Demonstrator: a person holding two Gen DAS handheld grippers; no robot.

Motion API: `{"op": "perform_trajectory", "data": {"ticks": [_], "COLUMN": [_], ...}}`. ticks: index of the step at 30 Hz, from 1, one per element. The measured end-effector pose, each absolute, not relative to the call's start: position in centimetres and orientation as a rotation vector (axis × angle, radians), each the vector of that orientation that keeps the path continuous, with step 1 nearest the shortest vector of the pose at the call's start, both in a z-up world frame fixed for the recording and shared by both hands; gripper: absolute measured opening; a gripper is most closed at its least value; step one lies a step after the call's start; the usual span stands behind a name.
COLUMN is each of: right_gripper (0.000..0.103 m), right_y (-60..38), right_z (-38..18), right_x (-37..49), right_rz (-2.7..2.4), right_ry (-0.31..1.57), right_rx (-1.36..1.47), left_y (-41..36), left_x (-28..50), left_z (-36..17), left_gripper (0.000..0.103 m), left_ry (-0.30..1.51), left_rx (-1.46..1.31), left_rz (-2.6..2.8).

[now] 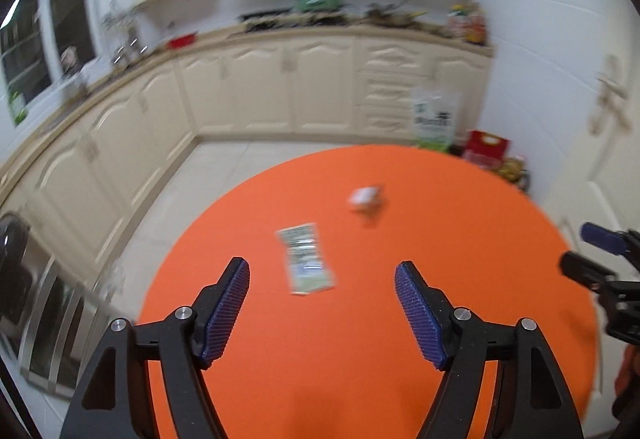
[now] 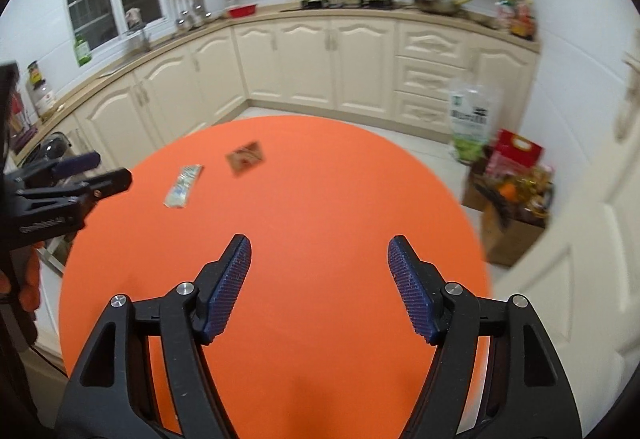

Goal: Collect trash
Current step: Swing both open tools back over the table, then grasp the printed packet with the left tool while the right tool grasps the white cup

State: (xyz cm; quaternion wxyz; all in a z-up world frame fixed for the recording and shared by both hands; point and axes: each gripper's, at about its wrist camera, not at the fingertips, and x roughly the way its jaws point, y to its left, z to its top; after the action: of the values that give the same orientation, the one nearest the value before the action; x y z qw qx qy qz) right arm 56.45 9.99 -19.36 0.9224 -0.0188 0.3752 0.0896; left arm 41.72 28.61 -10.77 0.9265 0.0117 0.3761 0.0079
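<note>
A flat greenish-white wrapper (image 1: 307,259) lies on the round orange table (image 1: 360,359), just beyond my left gripper (image 1: 322,271). That gripper is open, with nothing between its blue pads. Farther back sits a small whitish packet (image 1: 366,197). In the right wrist view the same wrapper (image 2: 183,185) and a small brown packet (image 2: 245,157) lie at the far left of the table (image 2: 320,319). My right gripper (image 2: 319,253) hangs open above bare orange surface, well short of both pieces. The right gripper (image 1: 588,255) shows at the edge of the left wrist view, the left gripper (image 2: 104,171) likewise in the other.
Cream kitchen cabinets (image 2: 304,63) with a cluttered counter wrap around the back and left. A green-and-white bag (image 2: 472,123), a red box (image 2: 518,151) and a cardboard box of goods (image 2: 516,211) stand on the floor at the right, beside a white door (image 2: 592,239).
</note>
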Motion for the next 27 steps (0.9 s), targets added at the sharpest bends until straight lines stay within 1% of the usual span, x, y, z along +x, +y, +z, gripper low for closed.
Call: {"op": "perform_trajectory", "data": {"ticks": [6, 10, 15, 17, 19, 20, 21, 23, 26, 27], "right_gripper": [0.069, 0.069, 0.069, 0.069, 0.069, 0.070, 0.070, 0.070, 0.070, 0.070], "right_y": [15.0, 16.6, 18.1, 18.7, 19.1, 19.2, 19.3, 19.6, 20.0, 20.2], "right_z": [-21.7, -23.4, -24.8, -25.2, -25.4, -25.6, -25.7, -26.1, -26.7, -26.7], "right_x": [63.1, 66.3, 69.2, 69.9, 70.7, 71.1, 71.3, 72.0, 72.7, 72.8], "right_rz": [0.231, 0.238, 0.240, 0.238, 0.230, 0.227, 0.226, 0.227, 0.231, 0.235], "right_ry": [0.815, 0.840, 0.862, 0.868, 0.866, 0.867, 0.866, 0.874, 0.882, 0.883], "right_rx": [-0.047, -0.048, -0.043, -0.047, -0.047, -0.043, -0.039, -0.031, -0.017, -0.011], "left_y": [31.4, 33.0, 34.4, 33.8, 34.0, 33.7, 33.5, 33.2, 33.9, 34.1], "left_x": [45.5, 48.0, 50.7, 51.9, 52.0, 52.1, 52.2, 52.0, 51.7, 51.5], "left_z": [-14.3, -15.6, -16.1, -17.0, -17.6, -17.8, -17.9, -18.1, -18.0, -18.1], "left_gripper": [0.071, 0.071, 0.070, 0.068, 0.064, 0.060, 0.060, 0.055, 0.040, 0.037], "left_ry": [0.855, 0.893, 0.886, 0.896, 0.899, 0.884, 0.883, 0.880, 0.870, 0.866], "left_rx": [-0.046, -0.074, -0.066, -0.062, -0.060, -0.042, -0.040, -0.047, -0.086, -0.094], "left_rz": [0.031, 0.015, 0.005, 0.007, -0.004, -0.002, -0.003, -0.010, -0.001, 0.006]}}
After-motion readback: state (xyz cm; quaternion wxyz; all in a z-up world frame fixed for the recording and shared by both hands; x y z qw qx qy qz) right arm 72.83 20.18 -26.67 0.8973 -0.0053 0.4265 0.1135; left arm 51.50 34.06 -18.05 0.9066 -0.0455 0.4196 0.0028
